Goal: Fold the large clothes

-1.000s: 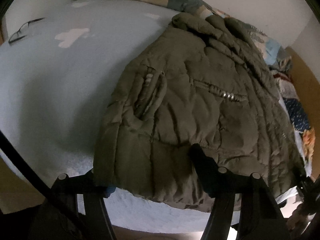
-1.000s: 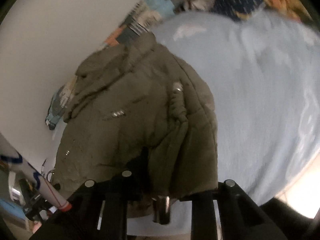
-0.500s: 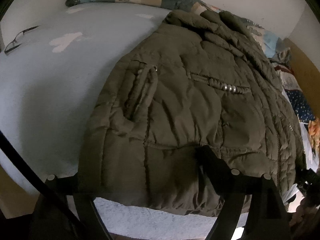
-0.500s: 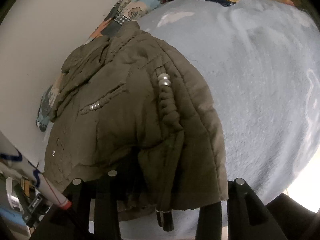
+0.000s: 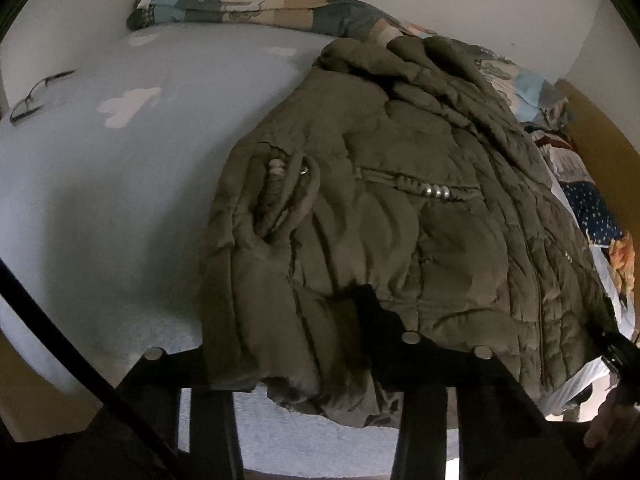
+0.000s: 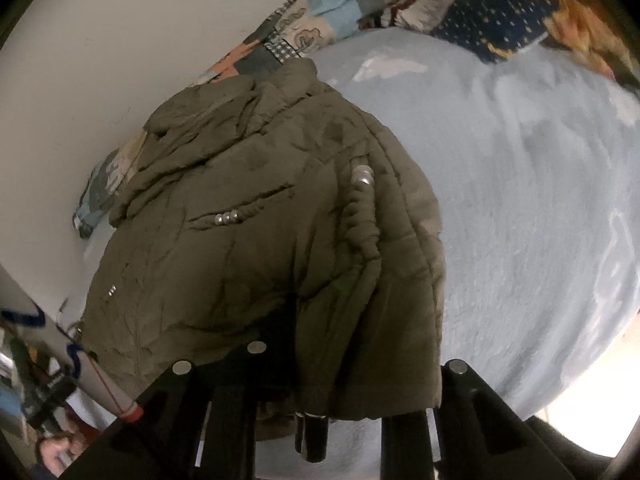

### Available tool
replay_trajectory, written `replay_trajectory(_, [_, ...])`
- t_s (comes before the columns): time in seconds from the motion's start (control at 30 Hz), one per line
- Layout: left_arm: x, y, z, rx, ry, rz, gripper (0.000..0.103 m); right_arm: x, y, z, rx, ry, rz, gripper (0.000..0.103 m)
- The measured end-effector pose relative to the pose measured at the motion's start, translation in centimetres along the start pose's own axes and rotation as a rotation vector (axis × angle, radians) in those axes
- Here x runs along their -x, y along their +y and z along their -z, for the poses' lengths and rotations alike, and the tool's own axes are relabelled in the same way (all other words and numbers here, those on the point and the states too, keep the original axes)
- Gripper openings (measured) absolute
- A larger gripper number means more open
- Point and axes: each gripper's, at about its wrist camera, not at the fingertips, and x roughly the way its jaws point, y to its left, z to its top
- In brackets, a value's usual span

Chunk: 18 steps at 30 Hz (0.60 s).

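Note:
An olive quilted jacket (image 5: 400, 208) lies on a light blue bed (image 5: 120, 184), collar toward the wall, hem toward me. My left gripper (image 5: 316, 364) is shut on the jacket's near hem; its right finger (image 5: 384, 320) lies on top of the fabric. In the right wrist view the same jacket (image 6: 260, 240) fills the middle. My right gripper (image 6: 332, 376) is shut on the other hem corner, with fabric bunched over the fingers and a drawstring toggle (image 6: 314, 436) hanging below.
A patchwork quilt (image 5: 248, 4) runs along the wall and also shows in the right wrist view (image 6: 400, 12). Eyeglasses (image 5: 38, 94) lie on the bed at far left. Bare sheet (image 6: 540, 220) spreads right of the jacket.
Both grippers, still holding the hem, first moved in toward the jacket and have now drawn back slightly; the hem has bunched up more over the fingers.

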Motion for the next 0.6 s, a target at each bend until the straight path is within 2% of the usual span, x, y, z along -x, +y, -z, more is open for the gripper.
replay_trajectory(0.1, [0.6, -0.8, 0.1, -0.040, -0.027, -0.015, 0.030, -0.3, -0.1, 0.0, 0.008, 0.007, 0.009, 0.021])
replay_trajectory(0.23, [0.6, -1.5, 0.3, -0.091, -0.039, -0.059, 0.029, -0.2, 0.7, 0.1, 0.072, -0.005, 0.048, 0.021])
replay_trajectory(0.43, [0.5, -2.9, 1.2, -0.189, -0.068, -0.156, 0.031, -0.9, 0.0, 0.3, 0.030, 0.009, 0.029, 0.021])
replay_trajectory(0.6, [0.1, -3.8, 1.3, -0.231, -0.080, -0.205, 0.031, -1.0, 0.0, 0.5, 0.021, 0.002, 0.031, 0.021])
